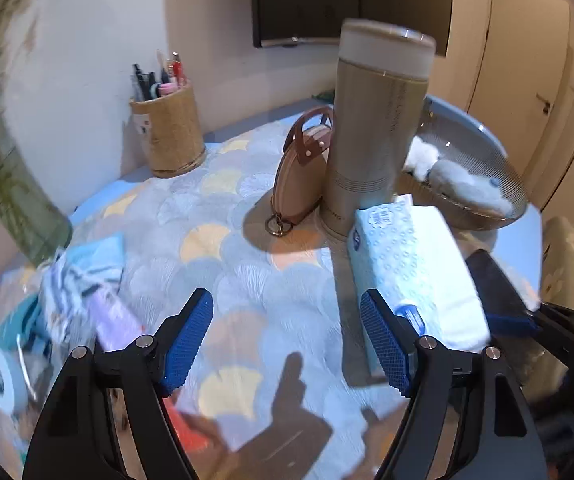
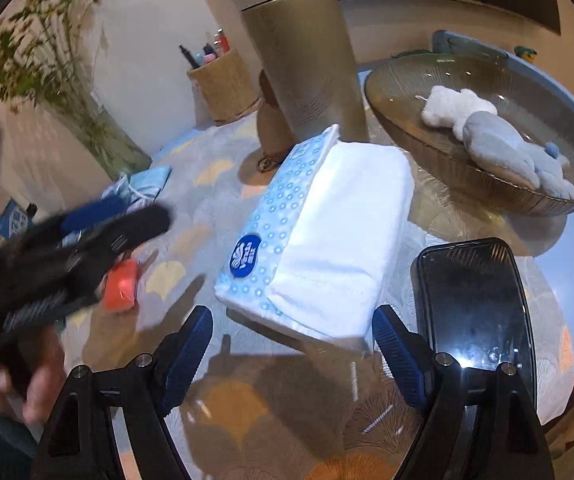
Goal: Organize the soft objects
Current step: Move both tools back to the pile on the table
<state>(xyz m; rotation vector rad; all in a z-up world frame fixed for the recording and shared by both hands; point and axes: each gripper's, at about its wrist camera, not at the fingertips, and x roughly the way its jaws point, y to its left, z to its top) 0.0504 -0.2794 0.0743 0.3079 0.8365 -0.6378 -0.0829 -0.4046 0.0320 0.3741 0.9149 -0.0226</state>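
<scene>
A blue-and-white tissue pack (image 2: 327,232) lies on the patterned tablecloth (image 2: 215,200). Its near end sits just ahead of my right gripper (image 2: 293,320), which is open, its pads clear of the pack. In the left wrist view the same pack (image 1: 415,272) lies to the right of my left gripper (image 1: 287,304), open over bare cloth with nothing between its fingers. A glass bowl (image 2: 407,128) at the back right holds a white plush (image 2: 451,110) and a grey-blue plush (image 2: 515,156). In the right wrist view the left gripper (image 2: 127,212) shows blurred at the left, held by a hand (image 2: 27,380).
A tall beige thermos (image 1: 375,132) stands behind the pack, with a round brown pouch (image 1: 299,172) leaning on it. A pen holder (image 1: 171,132) and a glass vase (image 2: 99,132) stand near the wall. A black phone (image 2: 475,304) lies right of the pack, an orange block (image 2: 123,284) to its left.
</scene>
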